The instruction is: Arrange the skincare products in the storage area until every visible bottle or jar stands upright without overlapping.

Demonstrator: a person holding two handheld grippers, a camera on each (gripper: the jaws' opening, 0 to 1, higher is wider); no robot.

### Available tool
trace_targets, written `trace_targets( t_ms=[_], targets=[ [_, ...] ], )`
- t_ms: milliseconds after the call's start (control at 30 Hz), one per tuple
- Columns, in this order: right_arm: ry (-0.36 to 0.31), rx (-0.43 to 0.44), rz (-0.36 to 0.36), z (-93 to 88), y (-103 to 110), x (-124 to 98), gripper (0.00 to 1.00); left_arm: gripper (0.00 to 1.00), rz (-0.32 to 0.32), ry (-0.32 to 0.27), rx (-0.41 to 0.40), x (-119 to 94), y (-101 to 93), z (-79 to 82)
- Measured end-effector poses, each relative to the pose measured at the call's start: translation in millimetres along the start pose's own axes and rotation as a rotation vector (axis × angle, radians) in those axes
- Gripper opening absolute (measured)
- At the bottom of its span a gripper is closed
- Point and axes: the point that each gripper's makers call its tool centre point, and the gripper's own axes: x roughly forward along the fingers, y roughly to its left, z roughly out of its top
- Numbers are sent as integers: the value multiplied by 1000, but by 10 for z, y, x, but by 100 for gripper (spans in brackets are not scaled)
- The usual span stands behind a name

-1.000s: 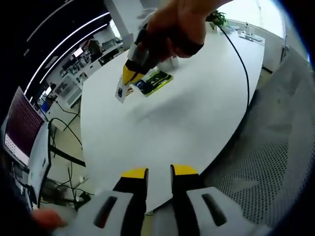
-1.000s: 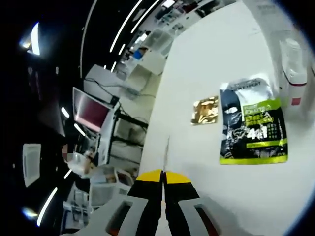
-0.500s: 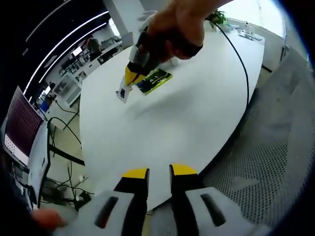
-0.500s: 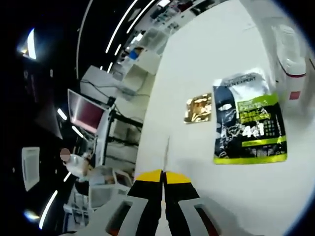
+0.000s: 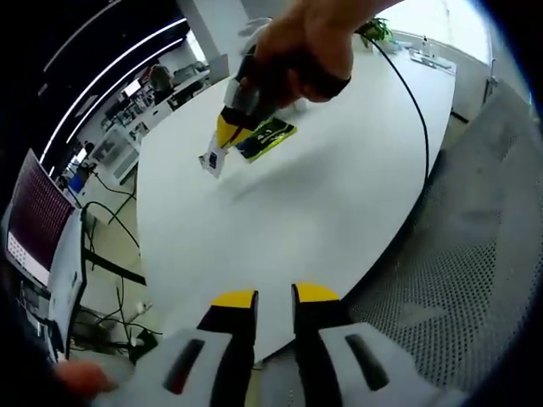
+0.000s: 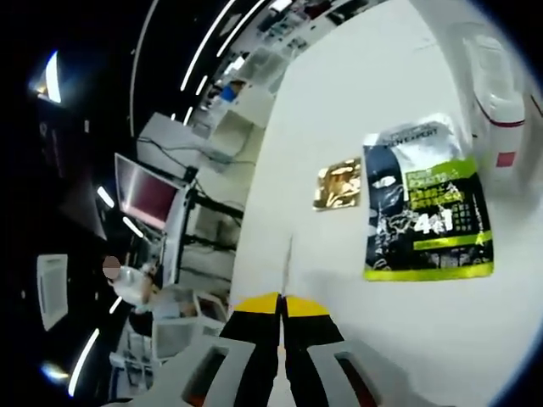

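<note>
In the left gripper view a hand holds my right gripper (image 5: 222,136) over the far part of the white table (image 5: 339,195). It is shut on a thin white sachet (image 5: 212,159) that hangs from its yellow tips. A black and green sachet (image 5: 265,140) lies flat just behind it. My left gripper (image 5: 274,297) hovers off the table's near edge, slightly open with nothing between its fingers. In the right gripper view my right gripper (image 6: 281,298) grips the thin sachet (image 6: 288,259) edge-on. Beyond it lie a gold sachet (image 6: 335,184), the black and green sachet (image 6: 424,203) and a white bottle (image 6: 492,85) with a pink band.
A black cable (image 5: 420,119) runs across the table's far right side, past a potted plant (image 5: 373,32). A grey mesh chair (image 5: 475,280) stands at the right of the table's edge. A monitor (image 5: 34,216) and desks with clutter stand to the left.
The right gripper has shifted slightly with the thin sachet still in it, so its view has slid a little. The left gripper has stayed where it was.
</note>
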Motion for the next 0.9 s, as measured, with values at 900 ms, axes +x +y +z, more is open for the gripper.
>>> trace_targets(
  t_ms=[900],
  targets=[
    [-20,41,-21,91,-50,59,0,9,-5,9,6,6,-12,-17]
  ],
)
